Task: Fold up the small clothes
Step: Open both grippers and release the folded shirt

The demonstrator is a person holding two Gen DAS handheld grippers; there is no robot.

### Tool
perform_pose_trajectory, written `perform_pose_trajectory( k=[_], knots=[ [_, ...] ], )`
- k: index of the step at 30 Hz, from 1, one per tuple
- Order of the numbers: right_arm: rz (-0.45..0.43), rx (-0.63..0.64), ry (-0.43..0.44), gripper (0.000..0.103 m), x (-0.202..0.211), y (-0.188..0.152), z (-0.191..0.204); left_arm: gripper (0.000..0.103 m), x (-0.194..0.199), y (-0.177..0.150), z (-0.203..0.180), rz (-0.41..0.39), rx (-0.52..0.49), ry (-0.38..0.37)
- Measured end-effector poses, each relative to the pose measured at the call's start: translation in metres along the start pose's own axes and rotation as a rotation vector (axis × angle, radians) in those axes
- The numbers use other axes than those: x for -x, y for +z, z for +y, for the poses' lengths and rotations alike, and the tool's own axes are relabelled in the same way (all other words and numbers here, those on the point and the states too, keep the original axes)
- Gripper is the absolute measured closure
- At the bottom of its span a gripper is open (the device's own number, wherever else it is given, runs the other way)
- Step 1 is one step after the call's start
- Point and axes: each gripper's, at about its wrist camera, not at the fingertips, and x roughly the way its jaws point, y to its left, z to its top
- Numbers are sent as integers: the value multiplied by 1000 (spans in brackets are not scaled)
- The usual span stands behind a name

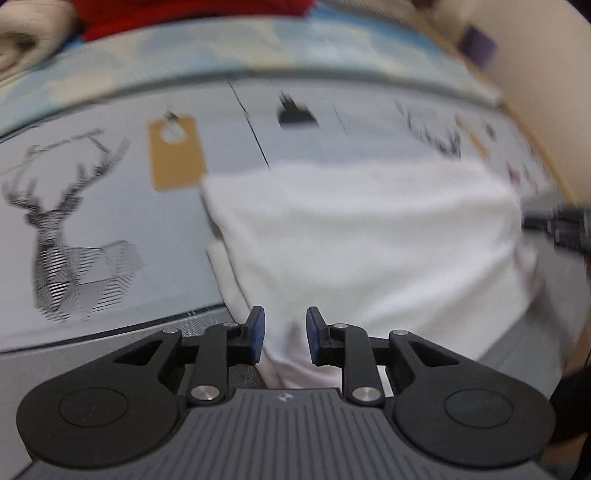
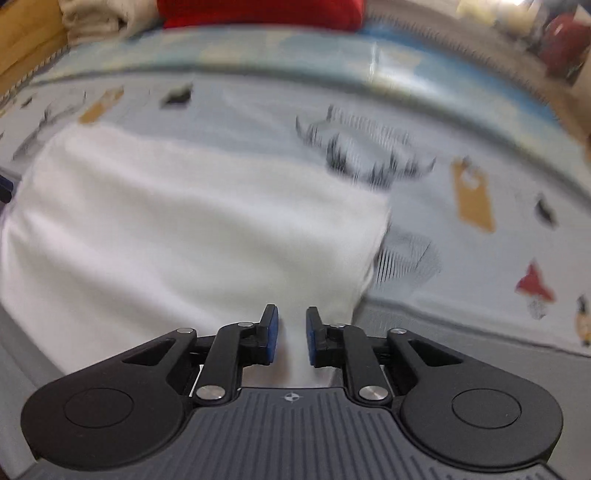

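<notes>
A white garment [image 1: 369, 236] lies folded over on the printed tablecloth, its near edge lifted toward both grippers; it also shows in the right wrist view [image 2: 192, 229]. My left gripper [image 1: 285, 334] has its blue pads a little apart, with the garment's near left corner between them. My right gripper [image 2: 291, 336] has its pads a little apart too, with the garment's near right corner running between them. The right gripper's dark body [image 1: 557, 225] shows at the right edge of the left wrist view. Both views are motion-blurred.
The tablecloth [image 1: 92, 206] has deer drawings, tan tag shapes [image 1: 175, 151] and small figures. A light blue band runs along its far side. Red cloth [image 2: 258, 13] and a cream bundle [image 2: 96, 14] lie behind. A wooden edge [image 2: 22, 44] is at the far left.
</notes>
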Motion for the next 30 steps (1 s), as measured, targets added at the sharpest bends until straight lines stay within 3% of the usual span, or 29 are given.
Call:
perform_pose_trajectory(
  k=[6, 9, 13, 18, 30],
  knots=[
    [-184, 11, 15, 80, 47, 18, 64, 75, 63, -8, -21, -156, 103, 67],
    [-281, 7, 40, 72, 67, 29, 105, 75, 94, -21, -29, -200, 176, 58],
    [-367, 0, 70, 71, 89, 32, 157, 75, 120, -47, -38, -238, 204, 79],
    [-379, -33, 99, 71, 101, 20, 199, 75, 117, -72, -46, -149, 175, 194],
    [-323, 59, 69, 71, 80, -5, 264, 73, 112, -82, -18, -115, 304, 211]
  ],
)
